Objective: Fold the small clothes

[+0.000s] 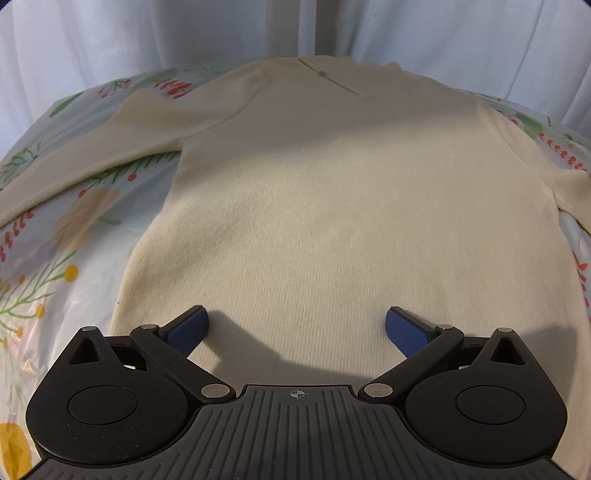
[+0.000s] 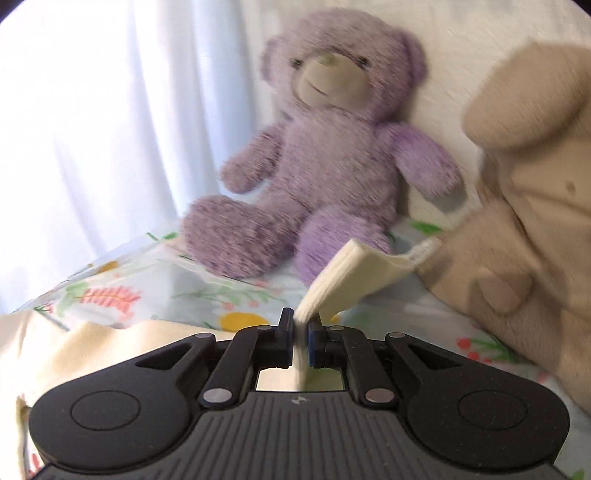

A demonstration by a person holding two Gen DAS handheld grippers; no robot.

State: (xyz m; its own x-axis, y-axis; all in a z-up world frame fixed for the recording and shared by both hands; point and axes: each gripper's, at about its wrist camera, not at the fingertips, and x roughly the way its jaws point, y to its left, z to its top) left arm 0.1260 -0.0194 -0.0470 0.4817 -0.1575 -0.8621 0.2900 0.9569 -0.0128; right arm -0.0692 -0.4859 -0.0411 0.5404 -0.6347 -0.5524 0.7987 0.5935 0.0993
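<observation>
A cream ribbed long-sleeved top (image 1: 332,192) lies flat on a floral sheet (image 1: 74,236), neck away from me, its left sleeve (image 1: 110,147) spread out to the left. My left gripper (image 1: 297,328) is open and empty, low over the top's near hem. In the right wrist view my right gripper (image 2: 300,332) is shut on the cream sleeve cuff (image 2: 354,277) and holds it lifted above the sheet. More of the cream top (image 2: 92,350) lies at the lower left of that view.
A purple teddy bear (image 2: 317,166) sits on the floral sheet (image 2: 129,291) against the wall. A beige plush toy (image 2: 528,206) stands at the right, close to the lifted cuff. White curtains (image 1: 147,33) hang behind the bed.
</observation>
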